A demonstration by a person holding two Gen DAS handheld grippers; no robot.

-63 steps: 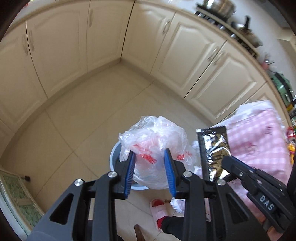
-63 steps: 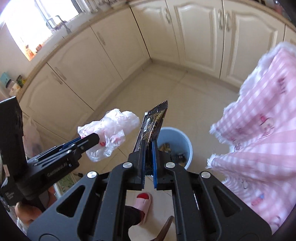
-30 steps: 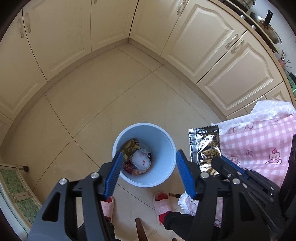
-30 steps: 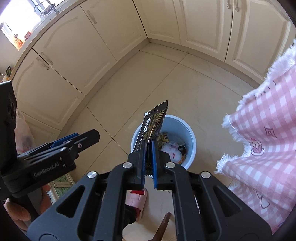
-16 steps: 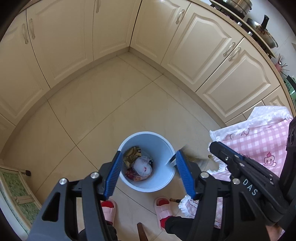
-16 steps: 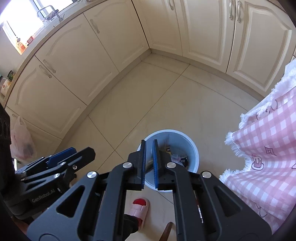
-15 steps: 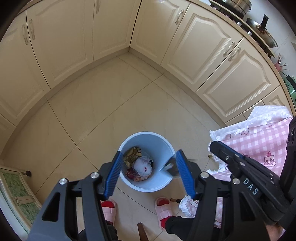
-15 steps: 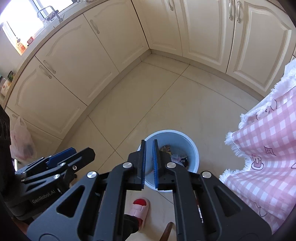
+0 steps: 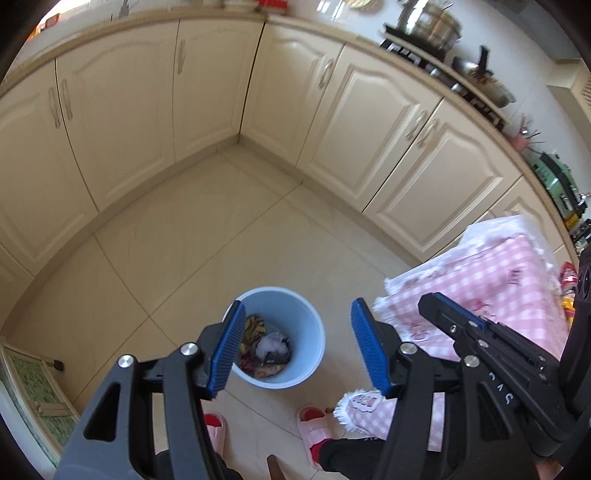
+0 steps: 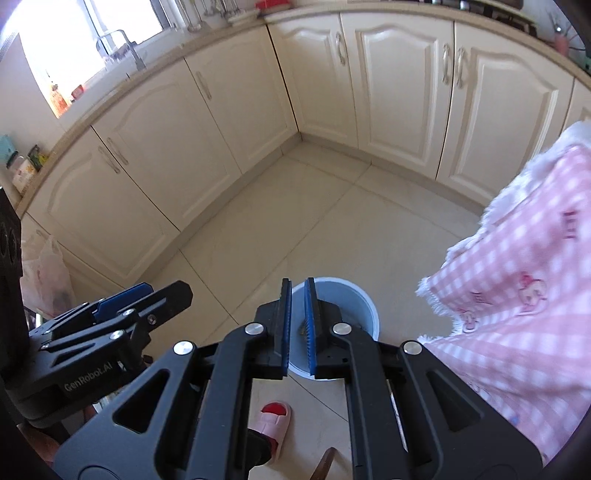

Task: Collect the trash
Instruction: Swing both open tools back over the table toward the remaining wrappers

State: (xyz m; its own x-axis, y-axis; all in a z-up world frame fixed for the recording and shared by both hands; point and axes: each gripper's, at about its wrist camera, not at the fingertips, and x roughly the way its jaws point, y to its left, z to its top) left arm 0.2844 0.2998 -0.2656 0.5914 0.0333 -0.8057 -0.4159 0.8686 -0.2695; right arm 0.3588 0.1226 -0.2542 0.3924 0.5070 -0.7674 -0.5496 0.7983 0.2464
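Cream corner cabinets [image 9: 207, 96], pale tiled floor [image 9: 184, 236], pink checked cloth [image 10: 524, 295] with white fringe, pink slippers [image 9: 314, 424], steel pots [image 9: 428, 20] on the counter [image 10: 140, 85], sunlit window [image 10: 66, 40]

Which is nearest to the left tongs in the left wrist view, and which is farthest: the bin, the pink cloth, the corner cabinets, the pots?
From the left tongs:
1. Bin, on the floor just below the fingertips.
2. Pink cloth, to the right.
3. Corner cabinets, across the floor, ahead.
4. Pots, upper right on the counter.
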